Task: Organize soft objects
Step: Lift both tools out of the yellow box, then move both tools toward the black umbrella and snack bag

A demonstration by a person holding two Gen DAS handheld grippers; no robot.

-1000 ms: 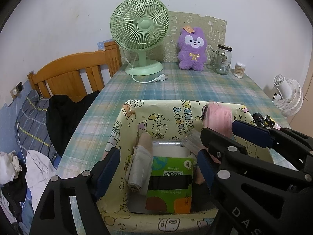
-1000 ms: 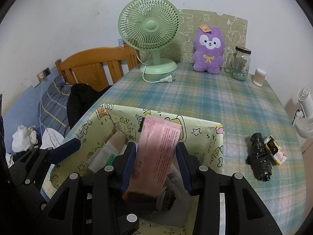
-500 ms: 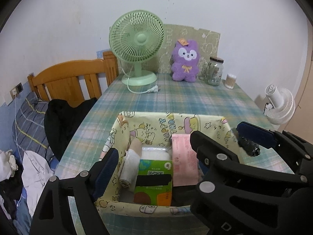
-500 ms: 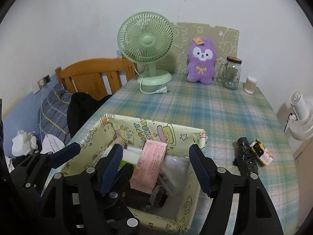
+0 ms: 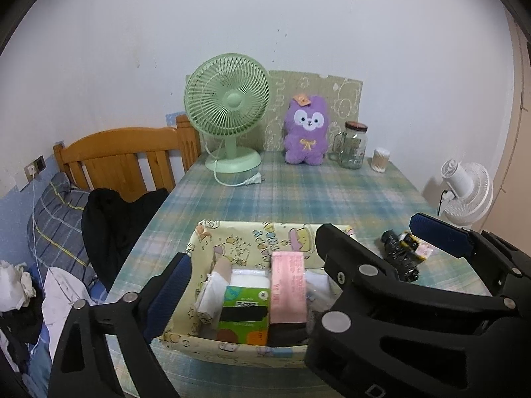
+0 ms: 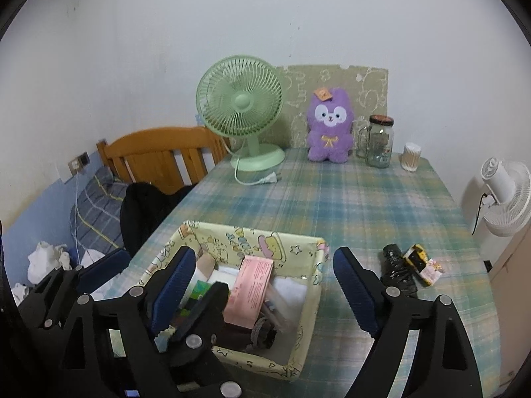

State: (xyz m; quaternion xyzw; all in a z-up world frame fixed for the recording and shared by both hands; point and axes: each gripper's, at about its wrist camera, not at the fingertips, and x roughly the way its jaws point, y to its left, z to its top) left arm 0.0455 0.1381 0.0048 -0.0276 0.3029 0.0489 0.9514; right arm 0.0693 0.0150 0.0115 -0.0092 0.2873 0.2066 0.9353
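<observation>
Pink packet [image 6: 251,288] lies tilted in the yellow basket [image 6: 313,301], long axis running toward the fan [image 6: 239,102]. Right hand-held gripper [image 6: 265,288] has just been opening, wide, empty; left hand-held gripper [image 5: 245,285] likewise. Bench [image 6: 348,199] beyond lies open.

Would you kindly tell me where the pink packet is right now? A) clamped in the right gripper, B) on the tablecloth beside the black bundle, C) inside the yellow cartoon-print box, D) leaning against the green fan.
C: the pink packet stands inside the yellow cartoon-print box, next to the green tissue pack, while the right gripper is open with nothing between its pads.
</observation>
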